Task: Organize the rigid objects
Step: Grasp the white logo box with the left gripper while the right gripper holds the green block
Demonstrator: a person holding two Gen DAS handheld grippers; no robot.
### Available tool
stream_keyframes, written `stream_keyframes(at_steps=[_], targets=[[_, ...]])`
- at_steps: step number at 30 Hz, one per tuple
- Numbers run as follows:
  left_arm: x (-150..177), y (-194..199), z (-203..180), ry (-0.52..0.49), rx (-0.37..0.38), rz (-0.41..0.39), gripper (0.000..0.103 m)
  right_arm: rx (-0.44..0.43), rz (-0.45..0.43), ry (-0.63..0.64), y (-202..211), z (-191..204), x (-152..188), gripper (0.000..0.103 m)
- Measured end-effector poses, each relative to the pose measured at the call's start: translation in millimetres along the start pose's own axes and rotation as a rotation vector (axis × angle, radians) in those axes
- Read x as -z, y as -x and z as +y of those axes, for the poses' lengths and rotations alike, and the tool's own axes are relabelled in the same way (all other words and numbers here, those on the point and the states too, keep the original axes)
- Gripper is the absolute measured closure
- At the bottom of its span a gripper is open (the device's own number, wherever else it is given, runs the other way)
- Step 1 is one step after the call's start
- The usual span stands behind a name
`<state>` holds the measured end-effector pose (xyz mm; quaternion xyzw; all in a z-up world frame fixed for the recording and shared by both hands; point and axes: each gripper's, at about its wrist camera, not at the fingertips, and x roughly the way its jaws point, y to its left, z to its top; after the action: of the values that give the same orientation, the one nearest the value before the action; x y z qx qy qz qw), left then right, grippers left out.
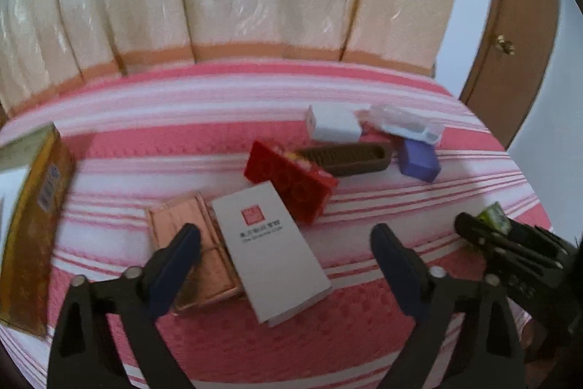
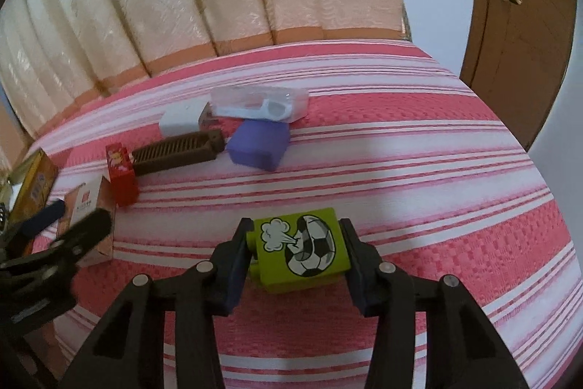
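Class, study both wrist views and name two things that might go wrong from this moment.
1. The right gripper pinches the green block only near its fingertips, so it might slip on lifting.
2. The open left gripper straddles the white box, which overlaps the copper-coloured box; closing may shove both.

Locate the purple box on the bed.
In the right wrist view the purple box lies far centre on the striped bedspread, just below the clear plastic case and right of the brown comb.

Both the left gripper (image 1: 286, 245) and the right gripper (image 2: 296, 248) are black plastic linkages with silver pivot screws behind the jaws and dark blue pads (image 1: 175, 265) inside the fingertips.
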<state>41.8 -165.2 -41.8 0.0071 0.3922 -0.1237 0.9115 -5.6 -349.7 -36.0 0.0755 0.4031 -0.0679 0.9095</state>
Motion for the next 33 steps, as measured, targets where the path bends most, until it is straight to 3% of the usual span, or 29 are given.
stream_keyframes(at_steps=[5, 9, 16, 18, 20, 23, 27, 33], targets=[[-1, -8, -23, -0.065, -0.052, 0.018, 0.013, -0.028, 0.005, -0.044, -3, -7, -1, 0.054], [3, -23, -39, -0.103, -0.026, 0.103, 0.019, -0.048, 0.004, -0.073, -2, -11, 1, 0.054], [6, -22, -37, -0.085, 0.006, 0.099, 0.021, -0.039, 0.005, -0.065, -3, -9, 1, 0.054], [6, -17, -28, -0.042, 0.042, 0.072, 0.034, -0.033, 0.006, -0.060, -3, -8, 2, 0.054], [7, -14, -19, -0.020, 0.070, 0.060, 0.057, -0.031, 0.007, -0.058, -3, -8, 1, 0.054], [7, -13, -1, 0.033, 0.122, 0.053, 0.079, -0.025, 0.008, -0.053, -4, -7, 1, 0.054], [9, -14, 22, 0.138, 0.224, 0.052, 0.090, -0.016, 0.009, -0.050, -4, -7, 0, 0.054], [12, -3, 19, 0.119, 0.317, 0.005, 0.094, -0.003, -0.057, -0.067, 9, -10, 2, 0.054]])
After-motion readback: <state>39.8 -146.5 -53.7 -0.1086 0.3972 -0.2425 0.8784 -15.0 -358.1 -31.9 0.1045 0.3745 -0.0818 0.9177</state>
